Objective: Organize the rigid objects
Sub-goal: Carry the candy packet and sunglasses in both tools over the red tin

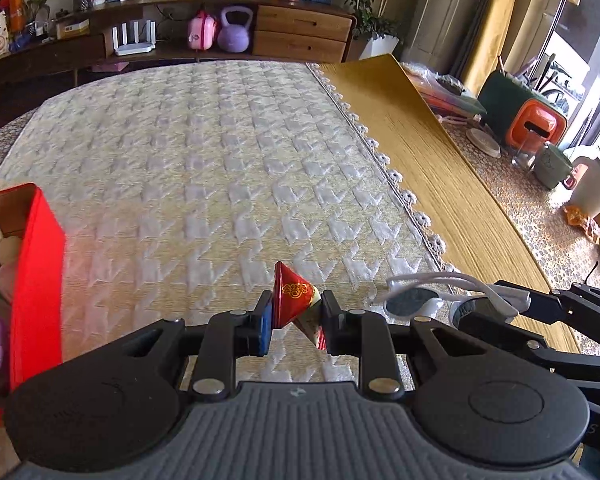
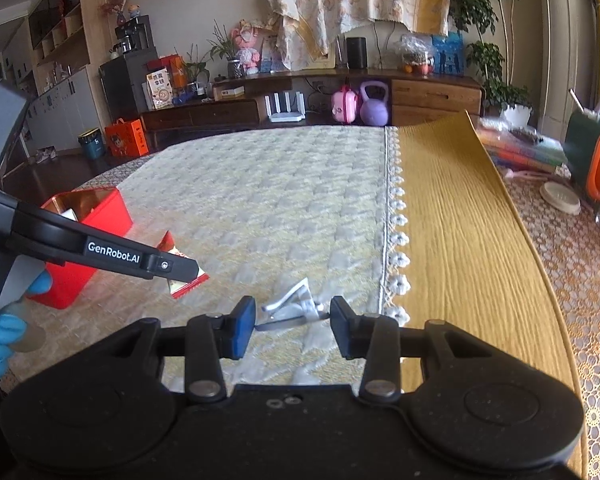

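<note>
While the left gripper [image 1: 294, 320] holds a red foil packet [image 1: 296, 300] with gold print, its jaws stand narrow and pressed on the packet from both sides, clear of the quilted cream cloth [image 1: 204, 152] that covers the table. In the right wrist view the same packet [image 2: 186, 282] juts out from under the tip of that gripper's black arm, whose side reads "GenRobot.AI", and a blue-gloved hand [image 2: 4, 320] grips its handle at the left edge. The right gripper [image 2: 294, 326] carries a pair of white-framed sunglasses [image 2: 290, 310] crosswise between its jaws, which stand partly apart with the frame spanning the gap; in the left wrist view the sunglasses [image 1: 416, 300] show dark lenses and folded white arms just beside the packet, to its right. A red box [image 2: 88, 240] stands open on the cloth at the left, near the left gripper, with a few things inside that are too cut off to tell. Right of the cream cloth's lace edge lies a mustard-yellow cloth [image 1: 432, 152]. Beyond the table a dark wooden sideboard [image 2: 228, 114] bears a purple kettlebell [image 2: 374, 106] and a pink case [image 2: 345, 108].
</note>
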